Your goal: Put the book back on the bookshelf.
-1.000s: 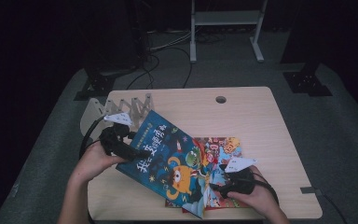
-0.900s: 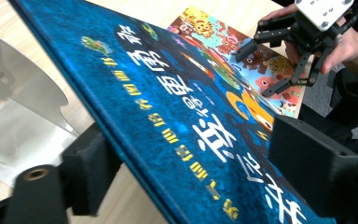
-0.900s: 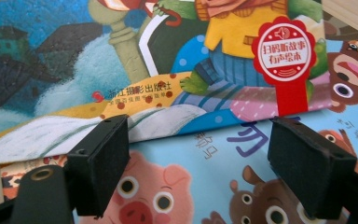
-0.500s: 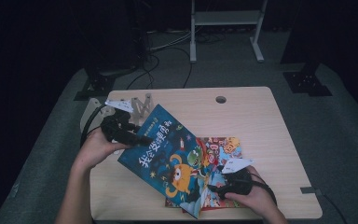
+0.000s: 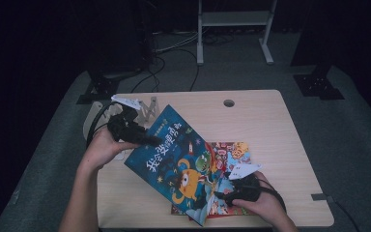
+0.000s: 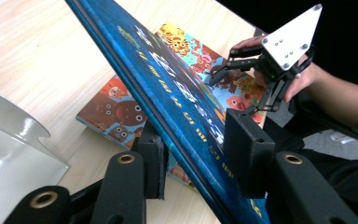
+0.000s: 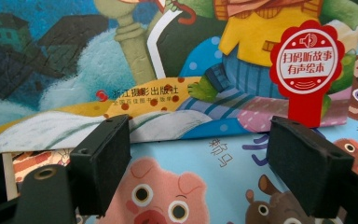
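Note:
A blue picture book (image 5: 178,154) slants up from the table, its upper left edge raised. My left gripper (image 5: 147,141) holds that edge. In the left gripper view the book (image 6: 182,93) runs between the jaws of my left gripper (image 6: 198,144), which have just been closing and press on both faces. A second, animal-patterned book (image 5: 232,152) lies flat beneath it. My right gripper (image 5: 224,195) rests at the blue book's lower right corner. Its jaws stand apart over the covers (image 7: 121,46) and the pig-patterned book (image 7: 214,186), gripping nothing.
A clear plastic book stand (image 5: 145,108) sits at the table's back left, close behind my left hand. The wooden table (image 5: 270,125) has a cable hole (image 5: 229,103) near its far edge. Cables and stand legs lie on the dark floor beyond.
My left gripper closed on the blue book's left edge and lifted it a little, tilting the book more steeply. The right hand stayed put.

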### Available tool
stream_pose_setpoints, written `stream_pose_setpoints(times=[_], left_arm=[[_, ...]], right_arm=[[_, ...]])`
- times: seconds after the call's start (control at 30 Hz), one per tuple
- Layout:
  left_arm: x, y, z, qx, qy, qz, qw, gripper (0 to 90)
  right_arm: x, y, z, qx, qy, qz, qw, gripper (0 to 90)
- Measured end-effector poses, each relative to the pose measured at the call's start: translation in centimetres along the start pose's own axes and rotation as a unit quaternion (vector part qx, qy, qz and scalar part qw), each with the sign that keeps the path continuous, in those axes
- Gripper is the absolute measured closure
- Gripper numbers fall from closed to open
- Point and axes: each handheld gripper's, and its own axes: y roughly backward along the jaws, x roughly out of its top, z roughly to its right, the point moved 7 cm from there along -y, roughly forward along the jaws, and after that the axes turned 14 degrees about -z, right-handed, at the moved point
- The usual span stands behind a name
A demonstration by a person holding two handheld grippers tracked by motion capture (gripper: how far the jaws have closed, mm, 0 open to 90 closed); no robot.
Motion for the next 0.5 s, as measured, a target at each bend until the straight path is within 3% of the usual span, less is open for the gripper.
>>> stream_pose_setpoints(times=[0.33,0.47,0.5], left_arm=[[1.5,1.4,-0.8,0.004,0.008,-0.013,0.9999,66.9],[2.4,2.2,-0.6,0.015,0.002,-0.023,0.9996,68.8],[2.7,2.4,-0.6,0.020,0.001,-0.026,0.9994,69.5]], right_arm=[[-0.3,0.4,1.2,-0.015,-0.016,0.008,0.9997,23.8],[-0.6,1.0,2.8,-0.032,-0.041,0.024,0.9983,25.2],[-0.8,1.5,4.0,-0.047,-0.056,0.035,0.9967,25.2]])
